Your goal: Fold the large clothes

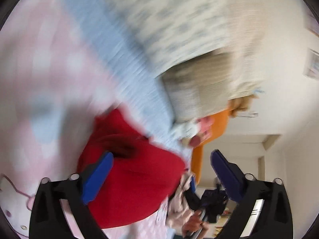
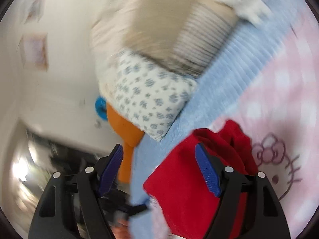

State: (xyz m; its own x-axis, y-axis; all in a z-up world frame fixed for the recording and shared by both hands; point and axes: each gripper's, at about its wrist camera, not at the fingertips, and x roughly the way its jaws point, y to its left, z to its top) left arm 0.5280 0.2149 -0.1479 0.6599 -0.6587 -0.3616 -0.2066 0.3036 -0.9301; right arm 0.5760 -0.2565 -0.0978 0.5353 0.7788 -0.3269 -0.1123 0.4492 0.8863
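Note:
A red garment [image 1: 135, 181] lies folded on the pink patterned bedspread [image 1: 39, 79]; it also shows in the right wrist view [image 2: 189, 183]. My left gripper [image 1: 161, 159] is open above it, its left finger [image 1: 97, 177] over the red cloth, holding nothing. My right gripper [image 2: 159, 153] is open too, its right finger [image 2: 207, 171] over the red garment, empty. Both views are motion-blurred.
A light blue ribbed blanket [image 2: 229, 63] runs across the bed beside a floral pillow [image 2: 151, 103] and a beige striped pillow [image 2: 179, 29]. An orange soft toy [image 2: 127, 131] hangs at the bed's edge. White wall [image 1: 289, 99] and dark clutter [image 1: 211, 201] lie beyond.

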